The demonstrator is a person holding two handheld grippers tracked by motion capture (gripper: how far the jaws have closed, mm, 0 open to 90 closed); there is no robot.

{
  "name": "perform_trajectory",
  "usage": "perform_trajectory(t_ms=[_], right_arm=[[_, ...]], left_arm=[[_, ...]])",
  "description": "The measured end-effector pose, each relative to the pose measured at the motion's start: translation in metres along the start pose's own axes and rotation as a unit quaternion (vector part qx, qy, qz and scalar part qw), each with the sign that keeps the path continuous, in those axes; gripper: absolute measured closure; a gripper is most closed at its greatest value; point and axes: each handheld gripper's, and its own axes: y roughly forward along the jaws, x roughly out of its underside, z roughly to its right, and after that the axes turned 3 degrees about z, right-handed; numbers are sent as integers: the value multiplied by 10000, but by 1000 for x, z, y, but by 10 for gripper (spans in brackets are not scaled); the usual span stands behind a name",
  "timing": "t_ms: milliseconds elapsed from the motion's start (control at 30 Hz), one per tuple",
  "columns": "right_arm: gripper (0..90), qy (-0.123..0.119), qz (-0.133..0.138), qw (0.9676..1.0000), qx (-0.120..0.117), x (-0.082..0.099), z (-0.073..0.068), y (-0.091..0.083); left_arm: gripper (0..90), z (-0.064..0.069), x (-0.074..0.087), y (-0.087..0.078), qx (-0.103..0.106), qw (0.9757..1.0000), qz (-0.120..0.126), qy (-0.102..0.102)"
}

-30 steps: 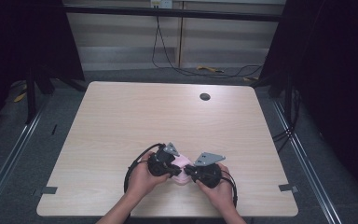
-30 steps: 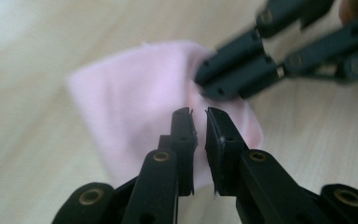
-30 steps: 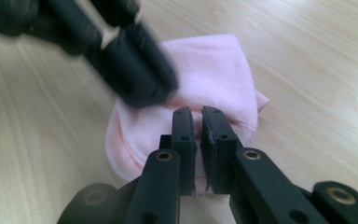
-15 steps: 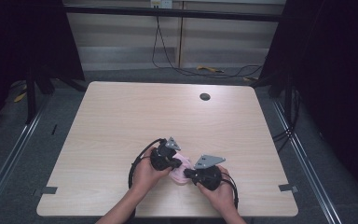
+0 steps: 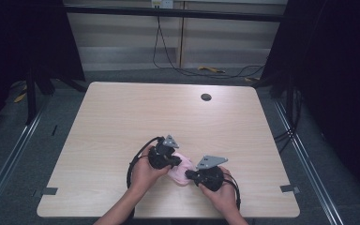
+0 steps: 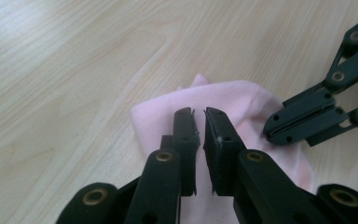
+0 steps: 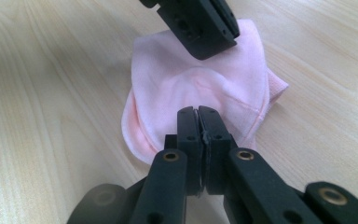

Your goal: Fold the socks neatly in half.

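Right hand-held gripper: jaws pressed together with no visible gap, clenched. The tips sit over the near edge of a pink cloth; whether a fold of fabric is caught between the pads cannot be told from its own view. In the high view this hand-held gripper points left toward the cloth, and the person's right hand holds it from below.

Left hand-held gripper: jaws nearly together, with a narrow slit left between the pads. They have just opened a little. The tips rest over the cloth, and no fabric is visible inside the slit, so a grip cannot be confirmed. In the high view the left hand-held gripper points right, held by the left hand.

The two hand-held grippers face each other across the cloth, near but apart.

The cloth is a small, folded, pale pink piece lying flat on the light wooden surface, near the front edge and slightly right of centre. A seam runs along one side in the right gripper view.

A dark round grommet sits in the surface well apart, toward the far edge.
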Motion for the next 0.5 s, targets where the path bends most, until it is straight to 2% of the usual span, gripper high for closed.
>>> perform_trajectory(t_ms=[67, 133, 200, 267, 367, 500], right_arm=[[880, -1, -1, 10000, -2, 0, 0, 0], [881, -10, -7, 10000, -4, 0, 0, 0], [882, -26, -9, 10000, -7, 0, 0, 0], [883, -13, -12, 10000, -15, 0, 0, 0], [883, -14, -8, 10000, -8, 0, 0, 0], [883, -12, -3, 10000, 2, 0, 0, 0]], left_arm=[[826, -2, 1, 2, -71, 9999, -81, 24], [854, -3, 3, 5, -296, 9993, -179, 112], [900, -6, 7, 7, -385, 9990, -220, 80], [900, -8, 8, 6, -405, 9989, -209, 55], [900, -7, 7, 4, -504, 9981, -331, 160], [899, -2, 4, -3, -405, 9989, -187, 113]])
